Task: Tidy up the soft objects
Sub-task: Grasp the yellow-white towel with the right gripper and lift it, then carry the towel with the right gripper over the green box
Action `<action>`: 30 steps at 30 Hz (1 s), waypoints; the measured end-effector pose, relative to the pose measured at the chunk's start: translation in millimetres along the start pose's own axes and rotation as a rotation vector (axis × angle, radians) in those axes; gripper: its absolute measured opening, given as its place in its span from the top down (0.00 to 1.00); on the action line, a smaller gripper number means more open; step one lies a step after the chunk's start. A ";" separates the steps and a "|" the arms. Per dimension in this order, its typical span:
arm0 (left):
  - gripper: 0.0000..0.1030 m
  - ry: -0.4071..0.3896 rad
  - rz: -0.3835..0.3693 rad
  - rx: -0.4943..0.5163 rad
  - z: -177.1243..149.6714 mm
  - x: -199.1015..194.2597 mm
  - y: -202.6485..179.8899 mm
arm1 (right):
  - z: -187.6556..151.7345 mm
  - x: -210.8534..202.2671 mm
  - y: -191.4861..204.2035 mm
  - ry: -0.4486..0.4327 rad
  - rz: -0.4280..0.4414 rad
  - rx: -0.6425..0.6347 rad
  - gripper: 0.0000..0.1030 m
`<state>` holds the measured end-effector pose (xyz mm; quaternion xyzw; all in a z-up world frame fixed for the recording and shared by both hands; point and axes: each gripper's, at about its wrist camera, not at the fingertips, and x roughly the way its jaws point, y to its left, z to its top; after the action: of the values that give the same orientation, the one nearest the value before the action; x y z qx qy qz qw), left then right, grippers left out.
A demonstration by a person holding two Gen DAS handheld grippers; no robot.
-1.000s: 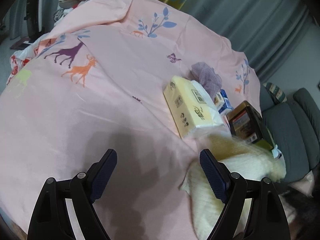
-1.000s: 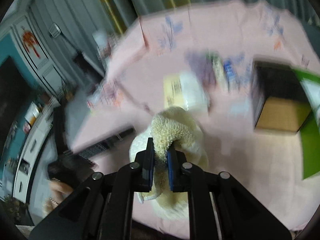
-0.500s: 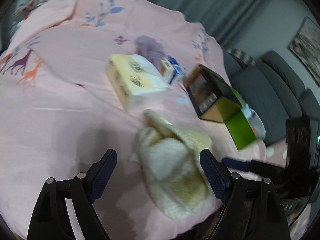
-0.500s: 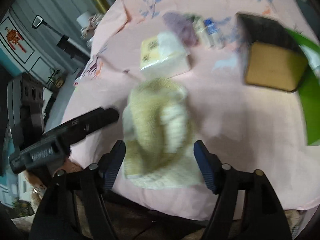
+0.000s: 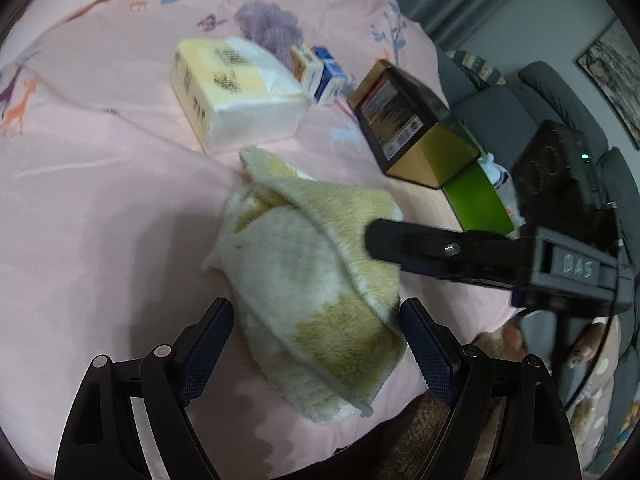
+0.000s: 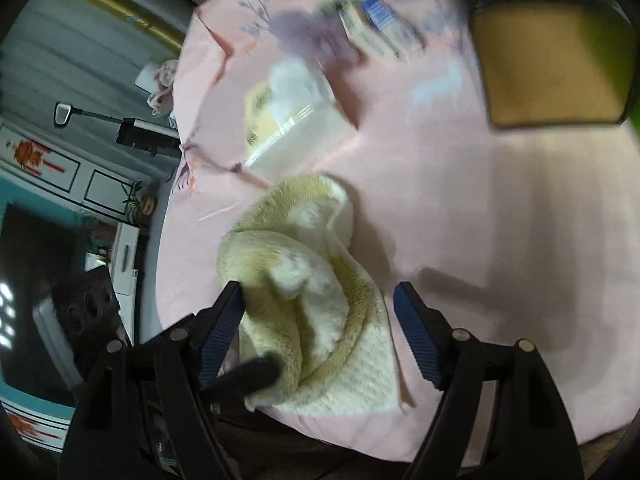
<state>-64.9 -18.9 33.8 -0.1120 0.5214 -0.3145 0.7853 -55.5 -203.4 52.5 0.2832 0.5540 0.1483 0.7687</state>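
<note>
A crumpled cream and yellow fluffy towel (image 5: 316,280) lies on the pink cloth near the table's front edge; it also shows in the right wrist view (image 6: 308,288). My left gripper (image 5: 318,354) is open, its jaws on either side of the towel's near end. My right gripper (image 6: 318,332) is open over the towel, and one of its fingers (image 5: 404,240) reaches in from the right in the left wrist view. A purple fluffy object (image 5: 268,28) lies at the back.
A yellow and white tissue pack (image 5: 236,88) lies behind the towel. Two small cartons (image 5: 320,72) stand beside it. A dark box with a gold end (image 5: 408,128) and a green box (image 5: 480,196) sit at the right. Grey sofa beyond.
My right gripper opened and let go of the towel, which now lies on the cloth. My left gripper moved right and closer, so its jaws now straddle the towel.
</note>
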 end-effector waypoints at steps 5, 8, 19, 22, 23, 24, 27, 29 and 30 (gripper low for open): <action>0.17 -0.006 0.014 0.015 -1.6 11.3 -5.7 | 0.7 19.3 -0.1 0.038 0.037 -0.026 0.34; 0.19 -0.017 0.017 0.024 -1.6 14.8 -9.1 | 0.5 24.7 2.7 0.065 0.076 -0.019 0.49; 0.45 -0.139 0.031 0.040 -1.0 -9.2 -11.9 | 0.0 29.9 34.0 0.061 0.124 -0.107 0.64; 0.46 -0.210 0.031 0.043 1.7 -23.7 -13.4 | 7.3 21.3 53.2 0.041 0.126 -0.161 0.65; 0.46 -0.237 0.033 0.040 2.7 -30.4 -12.9 | 10.6 19.4 62.8 0.036 0.120 -0.188 0.65; 0.46 -0.256 0.035 0.034 4.1 -36.1 -12.6 | 13.0 17.3 72.4 0.028 0.113 -0.216 0.65; 0.48 -0.302 0.030 0.017 14.1 -51.1 -12.9 | 21.8 9.7 92.6 -0.010 0.099 -0.282 0.64; 0.49 -0.333 0.017 0.020 23.5 -62.6 -17.5 | 29.9 0.4 100.2 -0.042 0.096 -0.310 0.65; 0.49 -0.348 0.023 0.031 28.0 -66.2 -22.3 | 34.0 -4.7 102.6 -0.055 0.101 -0.317 0.65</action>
<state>-65.5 -0.1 106.6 -0.1467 0.3739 -0.2894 0.8689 -16.5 -133.6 125.4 0.1899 0.4877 0.2645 0.8101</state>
